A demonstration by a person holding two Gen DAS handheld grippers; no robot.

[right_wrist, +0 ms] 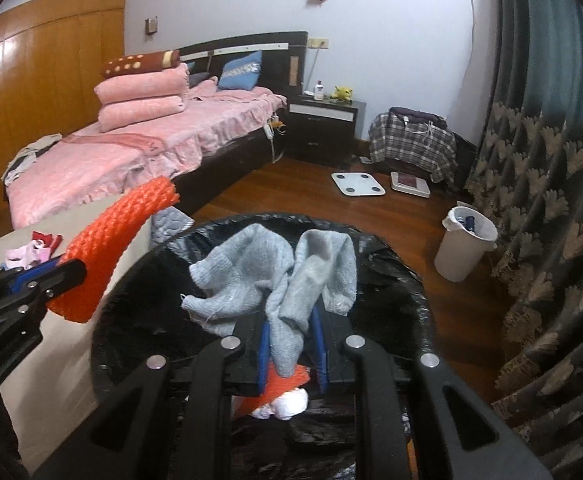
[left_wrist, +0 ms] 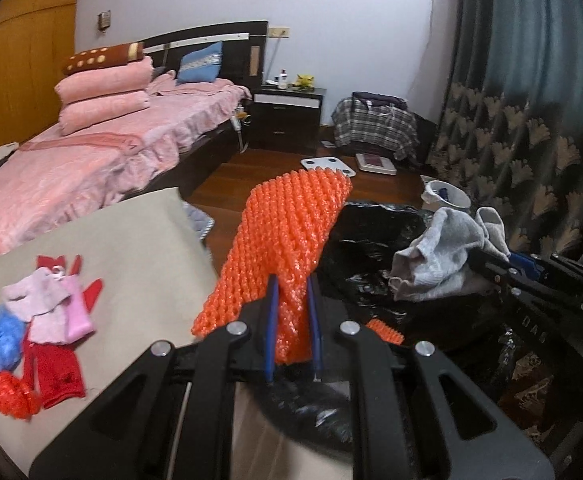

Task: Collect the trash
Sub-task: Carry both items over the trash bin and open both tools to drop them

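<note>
My left gripper [left_wrist: 292, 292] is shut on an orange foam net sleeve [left_wrist: 287, 236] and holds it up at the left rim of a bin lined with a black bag [left_wrist: 371, 240]. It also shows in the right wrist view [right_wrist: 107, 256]. My right gripper [right_wrist: 291, 320] is shut on a grey knitted cloth [right_wrist: 275, 272] above the open black bag [right_wrist: 391, 292]. Inside the bag lie an orange net piece [right_wrist: 287, 384] and a white wad [right_wrist: 287, 404]. Several small red, pink and blue scraps [left_wrist: 47, 320] lie on a beige table [left_wrist: 131, 240] to the left.
A bed with pink covers [left_wrist: 91, 160] stands behind the table. A dark nightstand [right_wrist: 323, 128], two floor scales [right_wrist: 357, 184], a plaid-covered bag [right_wrist: 411, 144] and a small white waste bin [right_wrist: 463, 248] stand on the wooden floor. A patterned curtain [right_wrist: 551, 200] hangs at the right.
</note>
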